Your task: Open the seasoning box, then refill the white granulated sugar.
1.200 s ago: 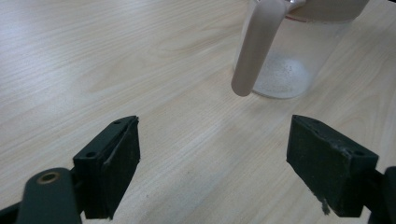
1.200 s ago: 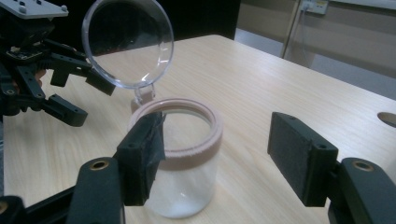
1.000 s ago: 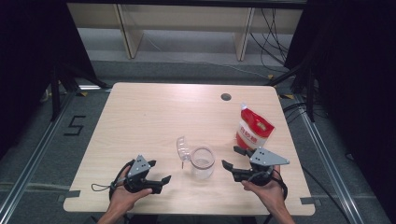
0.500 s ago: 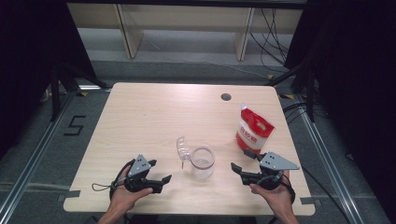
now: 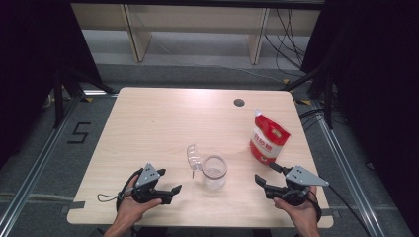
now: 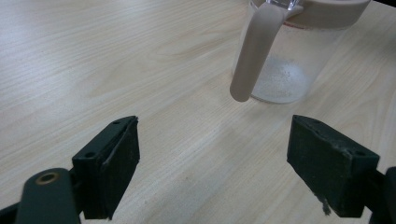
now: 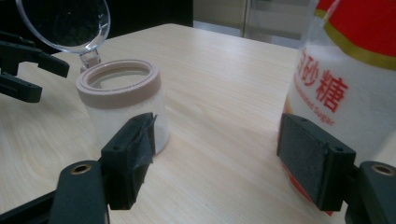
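- My left tongs (image 5: 174, 189) are wide open, holding nothing, left of the jar (image 5: 214, 172).
- My right tongs (image 5: 266, 173) are wide open, empty, near the sugar bag (image 5: 268, 138).

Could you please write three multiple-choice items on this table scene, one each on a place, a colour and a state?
1. Where does the sugar bag stand relative to the jar in the high view?
A. Right of it and farther back
B. Left of it
C. Inside it

2. What colour is the jar's rim?
A. Green
B. Pale pink-beige
C. Black

3. In what state is the jar's lid?
A. Shut tight
B. Lying flat beside the bag
C. Flipped open, on the jar's left

Answers:
1 A: the high view shows the bag toward the table's right edge, behind the jar.
2 B: the right gripper view shows a pale pink-beige ring around the mouth.
3 C: the clear lid stands up, hinged at the rim, and the mouth is uncovered. Both the left gripper and the right gripper are open and empty.
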`<move>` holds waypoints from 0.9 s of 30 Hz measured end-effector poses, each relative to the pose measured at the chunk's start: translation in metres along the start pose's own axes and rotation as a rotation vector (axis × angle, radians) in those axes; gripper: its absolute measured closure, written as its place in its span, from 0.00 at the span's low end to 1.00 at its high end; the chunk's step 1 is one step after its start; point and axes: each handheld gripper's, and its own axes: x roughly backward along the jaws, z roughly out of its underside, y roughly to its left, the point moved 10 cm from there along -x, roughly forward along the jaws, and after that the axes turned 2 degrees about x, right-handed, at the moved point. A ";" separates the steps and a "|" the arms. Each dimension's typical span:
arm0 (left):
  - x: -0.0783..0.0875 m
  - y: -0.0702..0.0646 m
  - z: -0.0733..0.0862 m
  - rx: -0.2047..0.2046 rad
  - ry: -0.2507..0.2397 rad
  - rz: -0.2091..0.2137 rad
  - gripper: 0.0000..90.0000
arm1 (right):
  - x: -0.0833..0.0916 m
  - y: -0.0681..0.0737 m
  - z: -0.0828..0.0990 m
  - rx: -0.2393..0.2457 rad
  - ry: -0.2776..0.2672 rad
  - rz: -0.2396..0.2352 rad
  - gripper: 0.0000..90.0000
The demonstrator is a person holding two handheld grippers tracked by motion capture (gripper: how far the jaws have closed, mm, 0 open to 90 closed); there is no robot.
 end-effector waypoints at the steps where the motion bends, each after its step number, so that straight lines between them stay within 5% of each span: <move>1: 0.000 0.000 0.000 0.002 0.000 -0.001 0.19 | 0.002 0.000 0.002 -0.020 0.009 0.008 0.31; 12: 0.000 0.000 -0.001 0.000 -0.003 -0.002 0.19 | 0.012 -0.020 0.007 -0.019 -0.001 0.082 0.30; 14: -0.001 0.000 0.000 0.001 0.001 -0.002 0.19 | 0.012 -0.021 0.009 -0.052 0.009 0.081 0.29; 19: 0.000 0.000 0.000 -0.025 0.006 -0.002 0.19 | 0.014 -0.027 0.009 -0.037 0.005 0.082 0.29; 27: -0.001 -0.001 0.000 -0.006 0.005 -0.005 0.19 | 0.015 -0.032 0.009 -0.064 -0.013 0.107 0.27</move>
